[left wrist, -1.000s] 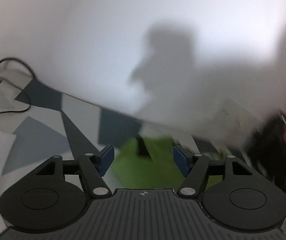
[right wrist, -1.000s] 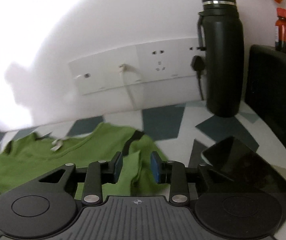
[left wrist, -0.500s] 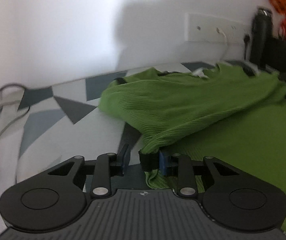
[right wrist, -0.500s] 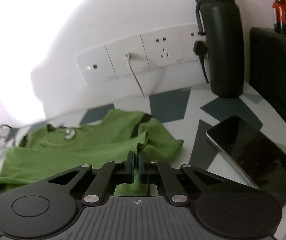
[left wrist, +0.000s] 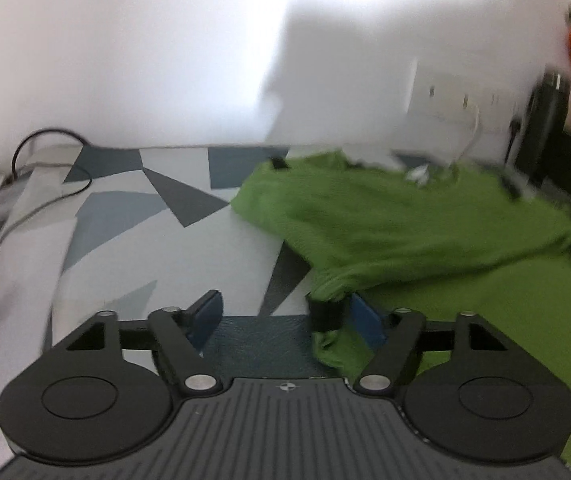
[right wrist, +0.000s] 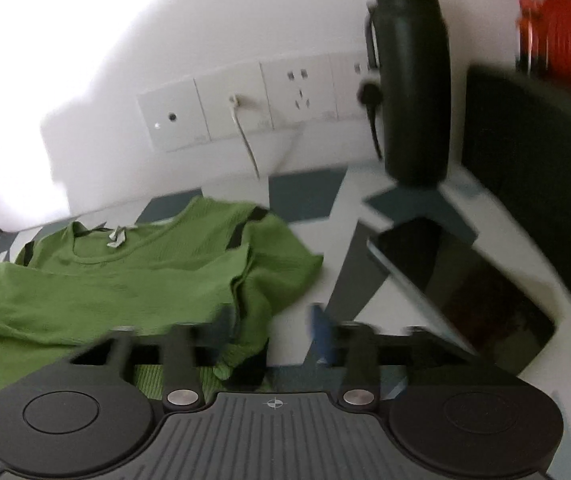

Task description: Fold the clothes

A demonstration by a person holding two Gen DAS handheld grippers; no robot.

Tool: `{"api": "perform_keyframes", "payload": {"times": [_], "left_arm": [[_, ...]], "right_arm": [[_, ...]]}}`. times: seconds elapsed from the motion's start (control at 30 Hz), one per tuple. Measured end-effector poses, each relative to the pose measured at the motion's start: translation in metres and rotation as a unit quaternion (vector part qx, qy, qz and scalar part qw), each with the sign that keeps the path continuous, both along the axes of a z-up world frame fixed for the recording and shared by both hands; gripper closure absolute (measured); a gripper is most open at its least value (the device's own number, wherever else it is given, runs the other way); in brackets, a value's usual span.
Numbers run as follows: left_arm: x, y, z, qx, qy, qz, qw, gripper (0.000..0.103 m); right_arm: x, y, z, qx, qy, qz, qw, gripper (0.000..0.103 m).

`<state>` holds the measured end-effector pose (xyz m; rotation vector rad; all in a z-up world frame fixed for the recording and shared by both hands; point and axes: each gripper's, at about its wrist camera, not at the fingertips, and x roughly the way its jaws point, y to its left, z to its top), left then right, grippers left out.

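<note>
— Green shirt [right wrist: 125, 280] lies folded across the bench [left wrist: 125, 248], lower left in the right view. Jaws?

— Both wide, empty. Left gripper [left wrist: 285, 316] nearest; the hem corner sits against its right finger.

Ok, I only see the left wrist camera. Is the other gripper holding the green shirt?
Observer: No. The right gripper is open, and a sleeve end of the green shirt lies loose between its jaws.
Operator: Is anything next to the shirt on that side?
Observer: Yes, a dark phone lies flat on the table, apart from the shirt.
</note>
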<state>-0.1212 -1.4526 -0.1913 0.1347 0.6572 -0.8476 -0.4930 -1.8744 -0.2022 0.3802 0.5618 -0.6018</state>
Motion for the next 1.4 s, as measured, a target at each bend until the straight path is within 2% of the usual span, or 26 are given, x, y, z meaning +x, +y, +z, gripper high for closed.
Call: {"api": "perform_keyframes", "payload": {"times": [0.03,0.07,0.13,0.17,0.2,0.3,0.4,0.47,0.53,0.67,1.4], "left_arm": [[-0.003,0.004,0.006,-0.019,0.010,-0.002,0.9998,0.011],[-0.009,0.005,0.012,-0.031,0.011,-0.001,0.9995,0.005],[-0.023,0.002,0.021,-0.039,0.007,-0.003,0.9992,0.001],[-0.031,-0.002,0.024,-0.036,0.002,-0.006,0.9993,0.001],[-0.038,-0.007,0.024,-0.026,-0.003,-0.009,0.9996,0.001],[-0.055,-0.022,0.012,0.017,0.007,-0.018,0.9997,0.001],[-0.064,-0.033,-0.005,0.060,0.017,-0.019,0.9978,0.001],[-0.075,-0.038,-0.013,0.086,-0.013,-0.016,0.9961,0.000],[-0.081,-0.037,-0.014,0.088,-0.024,-0.009,0.9958,0.000],[-0.083,-0.034,-0.016,0.078,-0.020,-0.004,0.9967,0.000],[-0.084,-0.031,-0.016,0.069,-0.021,0.002,0.9974,0.000]], "right_arm": [[0.000,0.006,0.002,-0.013,0.004,0.007,1.000,0.031],[0.003,0.014,0.002,-0.021,0.020,0.027,0.999,0.024],[0.005,0.034,0.001,-0.043,0.045,0.065,0.996,0.017],[0.005,0.046,0.000,-0.056,0.054,0.082,0.994,0.005],[0.003,0.058,-0.002,-0.073,0.061,0.096,0.991,0.001],[-0.006,0.084,-0.012,-0.109,0.080,0.119,0.984,0.001],[-0.011,0.091,-0.025,-0.106,0.098,0.102,0.984,0.001],[-0.015,0.087,-0.031,-0.088,0.095,0.089,0.988,0.001],[-0.019,0.083,-0.035,-0.067,0.083,0.079,0.991,0.001],[-0.026,0.075,-0.040,-0.035,0.063,0.065,0.995,0.001],[-0.025,0.075,-0.042,-0.040,0.062,0.064,0.995,0.001]]}}
